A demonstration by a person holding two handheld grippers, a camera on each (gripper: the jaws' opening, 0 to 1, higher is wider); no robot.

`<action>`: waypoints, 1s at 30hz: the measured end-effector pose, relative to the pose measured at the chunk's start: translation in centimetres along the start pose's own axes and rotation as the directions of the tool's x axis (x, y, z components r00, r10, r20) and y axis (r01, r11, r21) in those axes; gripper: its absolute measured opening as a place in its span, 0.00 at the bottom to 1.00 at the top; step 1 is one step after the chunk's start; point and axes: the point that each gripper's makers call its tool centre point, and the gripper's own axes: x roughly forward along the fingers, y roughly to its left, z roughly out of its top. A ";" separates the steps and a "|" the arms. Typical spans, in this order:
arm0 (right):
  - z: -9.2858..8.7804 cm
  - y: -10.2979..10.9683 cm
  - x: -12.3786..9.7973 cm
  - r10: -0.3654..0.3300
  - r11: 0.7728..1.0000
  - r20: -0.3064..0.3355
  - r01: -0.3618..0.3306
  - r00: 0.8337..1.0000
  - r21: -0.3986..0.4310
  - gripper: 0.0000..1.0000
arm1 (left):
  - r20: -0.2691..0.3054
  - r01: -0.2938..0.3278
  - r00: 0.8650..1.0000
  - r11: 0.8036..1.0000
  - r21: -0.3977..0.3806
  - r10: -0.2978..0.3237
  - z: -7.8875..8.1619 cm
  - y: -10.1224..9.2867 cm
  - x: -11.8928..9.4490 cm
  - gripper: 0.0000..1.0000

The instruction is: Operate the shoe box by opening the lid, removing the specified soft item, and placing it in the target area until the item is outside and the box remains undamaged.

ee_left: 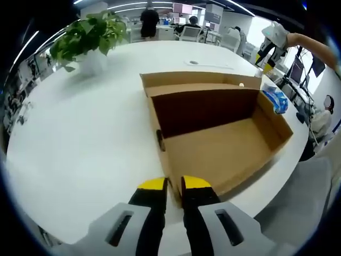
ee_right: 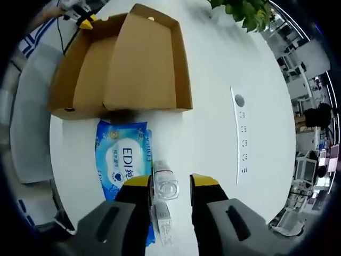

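Box (ee_left: 213, 128) open and apparently empty, its near wall pinched in the left tool (ee_left: 175, 184); wipes pack (ee_right: 122, 160) lies on the worktop (ee_right: 213, 80) just beside the box, right tool (ee_right: 169, 184) parted, gripping nothing: task nearly complete.

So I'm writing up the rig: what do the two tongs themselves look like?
The two look alike. The left tongs and right tongs each have two black jaws capped with yellow tips, rising from light grey moulded bodies with a dark slot on each side. No cables, markings or sleeves are visible near them.
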 end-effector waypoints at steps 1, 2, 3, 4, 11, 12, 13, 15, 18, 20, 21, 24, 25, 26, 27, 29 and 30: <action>0.3 0.1 0.0 0.001 1.000 0.012 -0.001 1.000 0.010 0.25 | -0.002 -0.001 1.000 1.000 -0.002 0.001 0.0 0.0 0.0 0.07; 1.1 0.2 0.0 0.003 0.999 0.041 -0.005 0.999 0.044 0.26 | -0.005 -0.002 1.000 1.000 -0.004 0.002 0.0 0.0 0.0 0.07; 1.7 0.4 0.0 0.008 0.998 0.059 -0.012 0.998 0.064 0.26 | -0.006 -0.004 1.000 1.000 -0.004 0.004 0.0 0.0 0.0 0.07; 2.3 0.5 0.1 0.007 0.995 0.077 -0.015 0.997 0.101 0.26 | -0.007 -0.005 1.000 1.000 -0.006 0.005 0.0 0.0 0.0 0.07; 5.7 0.9 1.8 0.012 0.940 0.167 -0.068 0.986 0.335 0.25 | -0.003 -0.016 1.000 0.999 -0.031 0.016 -0.1 0.0 0.0 0.06; 5.9 0.9 2.1 0.013 0.928 0.171 -0.075 0.985 0.364 0.25 | -0.003 -0.019 1.000 0.999 -0.034 0.019 -0.1 0.0 0.0 0.06; 6.1 0.7 2.6 0.006 0.912 0.174 -0.077 0.985 0.403 0.24 | -0.002 -0.022 1.000 0.999 -0.037 0.022 -0.1 0.1 -0.1 0.06; 6.3 0.7 3.2 -0.002 0.892 0.172 -0.076 0.985 0.445 0.22 | 0.000 -0.029 1.000 0.998 -0.050 0.029 -0.1 0.2 -0.1 0.05; 6.3 0.4 4.5 -0.023 0.837 0.165 -0.071 0.986 0.543 0.21 | 0.003 -0.041 0.999 0.997 -0.071 0.042 -0.1 0.3 -0.2 0.04; 6.1 0.1 5.2 -0.044 0.795 0.156 -0.060 0.987 0.603 0.21 | 0.004 -0.046 0.999 0.996 -0.081 0.047 -0.1 0.4 -0.2 0.03; 5.8 -0.1 5.5 -0.051 0.766 0.141 -0.052 0.989 0.641 0.20 | 0.003 -0.050 0.999 0.995 -0.088 0.050 -0.2 0.4 -0.2 0.03; 5.0 -0.8 6.3 -0.089 0.706 0.108 -0.014 0.990 0.708 0.21 | 0.003 -0.069 0.998 0.992 -0.104 0.070 -0.2 0.6 -0.2 0.02; 4.7 -0.6 6.5 -0.081 0.682 0.100 -0.018 0.992 0.731 0.20 | 0.003 -0.076 0.997 0.992 -0.105 0.077 -0.2 0.6 -0.2 0.01; 4.6 -0.2 6.7 -0.065 0.665 0.097 -0.030 0.993 0.746 0.20 | 0.004 -0.082 0.997 0.991 -0.107 0.083 -0.2 0.7 -0.2 0.01; 4.5 0.2 7.0 -0.047 0.641 0.102 -0.049 0.994 0.766 0.20 | 0.006 -0.086 0.996 0.990 -0.107 0.087 -0.2 0.7 -0.1 0.01; 4.0 0.6 7.4 -0.040 0.622 0.083 -0.040 0.996 0.782 0.22 | 0.008 -0.094 0.995 0.988 -0.119 0.096 -0.3 0.9 0.0 0.01; 3.9 0.7 7.6 -0.043 0.623 0.078 -0.034 0.996 0.782 0.21 | 0.010 -0.097 0.995 0.988 -0.121 0.099 -0.2 1.0 0.0 0.01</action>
